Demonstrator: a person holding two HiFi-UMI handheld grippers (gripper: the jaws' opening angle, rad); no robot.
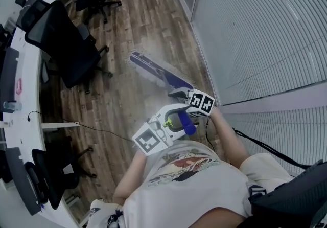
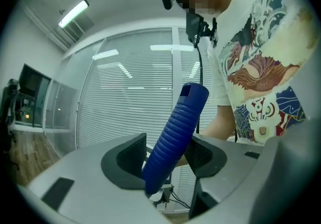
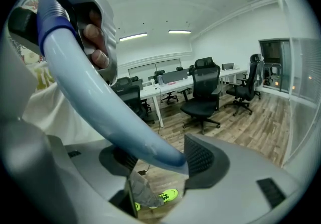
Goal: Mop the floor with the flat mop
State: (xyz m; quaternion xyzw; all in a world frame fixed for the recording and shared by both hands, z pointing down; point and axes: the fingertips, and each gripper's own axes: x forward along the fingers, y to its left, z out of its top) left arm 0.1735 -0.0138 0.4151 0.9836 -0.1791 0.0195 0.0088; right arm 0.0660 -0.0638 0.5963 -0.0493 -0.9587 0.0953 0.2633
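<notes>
Blue ribbed mop grip [image 2: 175, 137], pale blue pole [image 3: 100, 112], brown plank floor [image 1: 133, 22]

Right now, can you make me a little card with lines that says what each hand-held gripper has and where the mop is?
Left hand-held gripper: shut on the blue grip at the mop's top end
Right hand-held gripper: shut on the pale mop pole
Mop head: down on the wooden floor, near the wall of blinds
Nearby: black office chair, white desk

Close before the chest, the level left hand-held gripper [image 2: 168, 156] and down-tilted right hand-held gripper [image 3: 160, 158] both clamp the mop handle [image 2: 178, 127].
</notes>
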